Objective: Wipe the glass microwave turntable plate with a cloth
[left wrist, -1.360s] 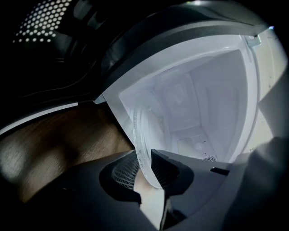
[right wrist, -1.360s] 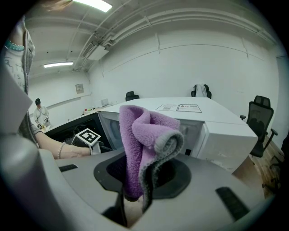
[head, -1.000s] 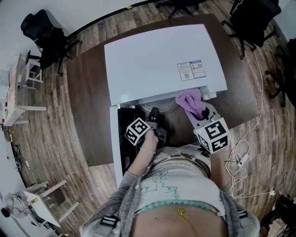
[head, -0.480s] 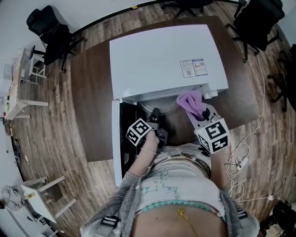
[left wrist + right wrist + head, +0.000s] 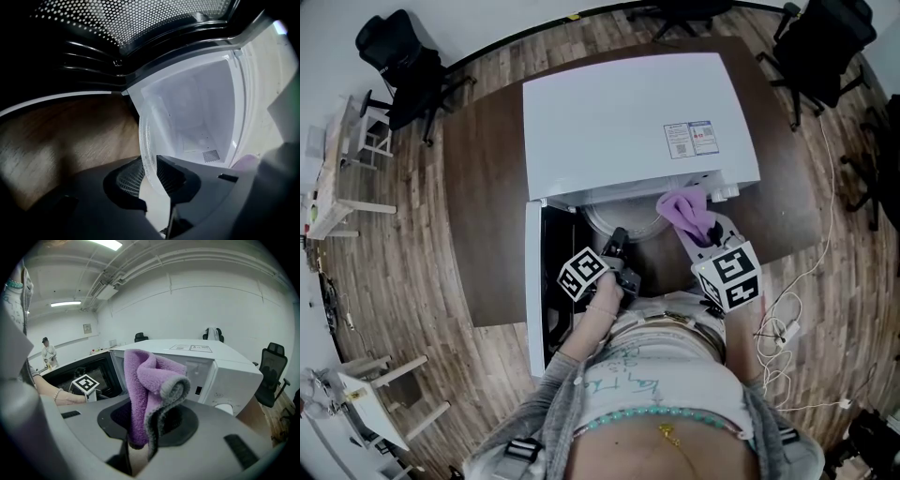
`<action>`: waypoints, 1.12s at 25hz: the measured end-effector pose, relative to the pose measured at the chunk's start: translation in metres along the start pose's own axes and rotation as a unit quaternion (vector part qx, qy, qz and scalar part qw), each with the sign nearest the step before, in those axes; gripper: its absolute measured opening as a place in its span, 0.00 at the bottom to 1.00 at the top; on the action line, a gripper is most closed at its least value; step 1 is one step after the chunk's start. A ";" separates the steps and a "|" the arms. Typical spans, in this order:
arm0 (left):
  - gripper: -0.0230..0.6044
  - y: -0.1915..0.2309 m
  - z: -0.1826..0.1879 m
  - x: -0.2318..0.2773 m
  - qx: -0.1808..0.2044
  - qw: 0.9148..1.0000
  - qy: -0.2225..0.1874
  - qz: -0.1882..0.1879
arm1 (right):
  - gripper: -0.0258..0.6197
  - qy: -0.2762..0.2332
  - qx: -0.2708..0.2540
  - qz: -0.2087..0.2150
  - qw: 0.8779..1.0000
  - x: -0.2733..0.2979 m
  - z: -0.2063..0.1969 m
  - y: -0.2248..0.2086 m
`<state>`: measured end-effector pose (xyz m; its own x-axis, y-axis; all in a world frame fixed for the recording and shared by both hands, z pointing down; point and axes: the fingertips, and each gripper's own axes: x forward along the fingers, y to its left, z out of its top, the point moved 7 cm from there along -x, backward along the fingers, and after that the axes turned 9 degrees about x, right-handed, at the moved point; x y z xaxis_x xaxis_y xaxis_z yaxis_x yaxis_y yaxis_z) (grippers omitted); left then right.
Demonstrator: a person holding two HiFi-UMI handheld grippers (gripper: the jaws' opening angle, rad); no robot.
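The clear glass turntable plate [image 5: 161,140] stands on edge in front of the open white microwave [image 5: 637,117], its rim pinched by my left gripper [image 5: 150,174], which is shut on it. In the head view the plate [image 5: 623,217] shows as a pale arc at the oven's mouth, just ahead of the left gripper [image 5: 617,242]. My right gripper [image 5: 147,420] is shut on a folded purple cloth [image 5: 150,385] with a grey edge. In the head view that cloth [image 5: 689,214] hangs close to the plate's right side, held by the right gripper [image 5: 701,234].
The microwave's door [image 5: 536,281] hangs open to the left, its perforated window [image 5: 131,21] above the left gripper. The oven stands on a dark wooden table [image 5: 478,187]. Black office chairs [image 5: 398,66] stand around it. White cables [image 5: 787,328] lie on the floor at the right.
My left gripper has drawn back a little toward my body with the plate in it. The right gripper and cloth have hardly moved.
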<state>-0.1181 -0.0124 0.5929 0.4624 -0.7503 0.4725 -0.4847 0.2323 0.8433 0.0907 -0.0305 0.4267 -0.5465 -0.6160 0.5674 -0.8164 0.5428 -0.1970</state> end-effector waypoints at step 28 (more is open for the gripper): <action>0.18 0.009 -0.006 -0.004 0.031 0.999 0.012 -0.007 | 0.21 0.140 -0.109 -0.045 0.983 0.083 -0.009 0.008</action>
<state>-0.1197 -0.0038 0.6005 0.4866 -0.7378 0.4679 -0.5232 0.1828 0.8324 0.0405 -0.0728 0.4795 -0.3755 -0.5024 0.7788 -0.7832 0.6214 0.0232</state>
